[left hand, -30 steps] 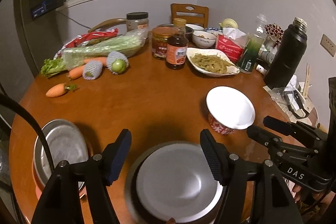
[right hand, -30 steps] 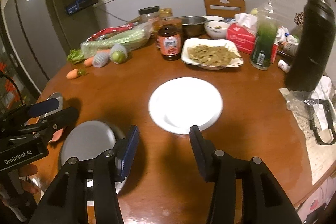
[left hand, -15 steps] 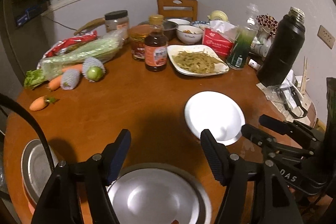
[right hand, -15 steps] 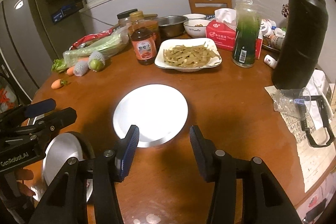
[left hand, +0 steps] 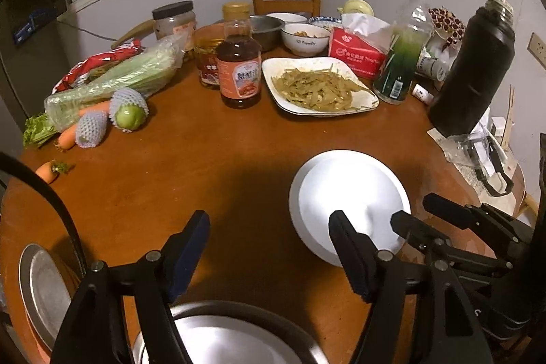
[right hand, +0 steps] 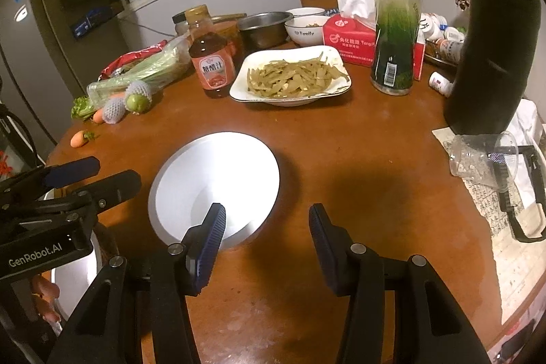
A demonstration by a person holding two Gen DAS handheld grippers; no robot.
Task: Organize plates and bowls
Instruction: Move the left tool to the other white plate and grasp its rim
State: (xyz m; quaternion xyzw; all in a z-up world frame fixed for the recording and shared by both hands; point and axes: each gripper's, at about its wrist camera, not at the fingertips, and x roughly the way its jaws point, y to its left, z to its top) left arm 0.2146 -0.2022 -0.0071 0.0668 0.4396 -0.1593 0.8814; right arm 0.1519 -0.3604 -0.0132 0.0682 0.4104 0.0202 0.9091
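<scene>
Progress: early, by my judgement. Left tongs point(left hand: 268, 248) and right tongs point(right hand: 266, 231) both gape wide, holding nothing. White bowl point(right hand: 215, 186) sits unstacked just ahead of right tongs; steel plate point(left hand: 221, 340) beneath left tongs.

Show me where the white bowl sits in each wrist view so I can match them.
Left wrist view: the white bowl sits right of centre, just beyond the right finger of the left gripper.
Right wrist view: the white bowl sits left of centre, partly behind the left finger of the right gripper.
Shared landmark: the food plate beyond it.
</scene>
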